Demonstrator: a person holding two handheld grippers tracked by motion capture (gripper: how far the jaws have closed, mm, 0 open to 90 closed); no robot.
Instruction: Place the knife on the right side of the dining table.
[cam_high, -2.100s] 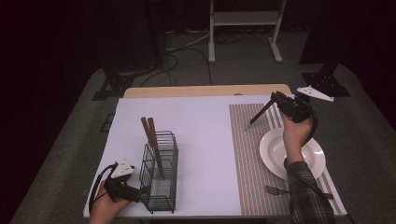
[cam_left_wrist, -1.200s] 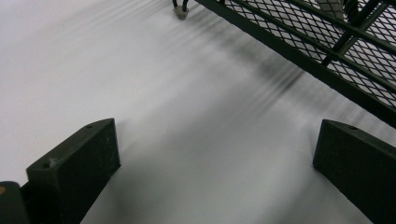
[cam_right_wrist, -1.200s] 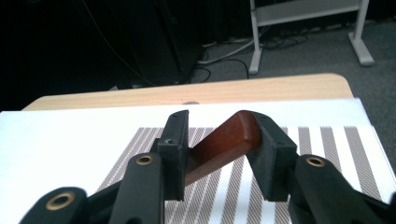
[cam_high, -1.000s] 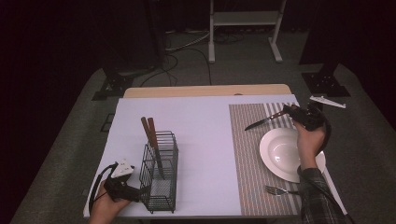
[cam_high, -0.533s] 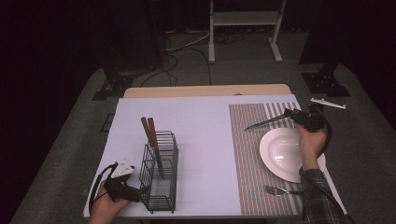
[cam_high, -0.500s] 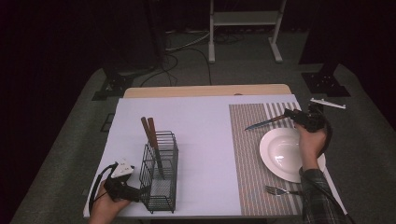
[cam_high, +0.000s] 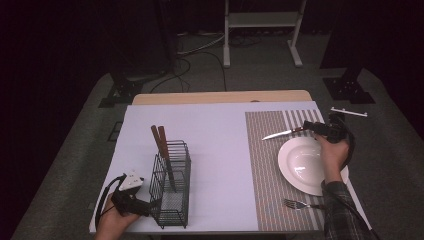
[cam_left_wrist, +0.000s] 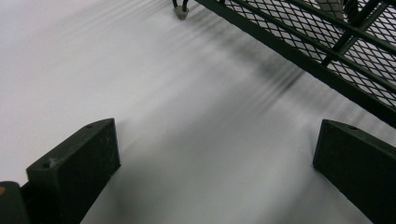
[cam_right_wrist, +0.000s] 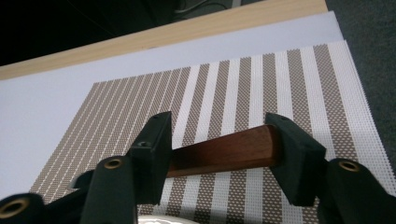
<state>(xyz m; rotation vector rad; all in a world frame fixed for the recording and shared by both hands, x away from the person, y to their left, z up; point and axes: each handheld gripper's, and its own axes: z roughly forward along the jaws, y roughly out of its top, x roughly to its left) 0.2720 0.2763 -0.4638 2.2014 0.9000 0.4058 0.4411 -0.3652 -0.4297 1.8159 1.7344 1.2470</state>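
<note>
A knife (cam_high: 280, 133) with a brown wooden handle (cam_right_wrist: 224, 151) lies on the striped placemat (cam_high: 265, 165) just beyond the white plate (cam_high: 287, 172), blade pointing left. My right gripper (cam_high: 312, 126) is low over the mat at the handle end. Its jaws have just been opening; in the right gripper view (cam_right_wrist: 218, 133) the handle lies across the gap between them, and the pads do not clamp it. My left gripper (cam_high: 145, 207) rests on the white table at the near left, beside the black wire basket (cam_high: 170, 187). Its jaws (cam_left_wrist: 215, 172) stand wide open on bare table.
Two wooden-handled utensils (cam_high: 159, 140) stand in the basket, whose mesh wall (cam_left_wrist: 327, 60) runs just ahead of the left jaws. A fork (cam_high: 295, 204) lies on the placemat near the front edge, below the plate. The table's wooden far edge (cam_right_wrist: 187, 32) lies beyond the mat.
The right hand brought the knife down from a raised, tilted hold to lie flat on the placemat beyond the plate, and its jaws have spread. The left hand has stayed put.
</note>
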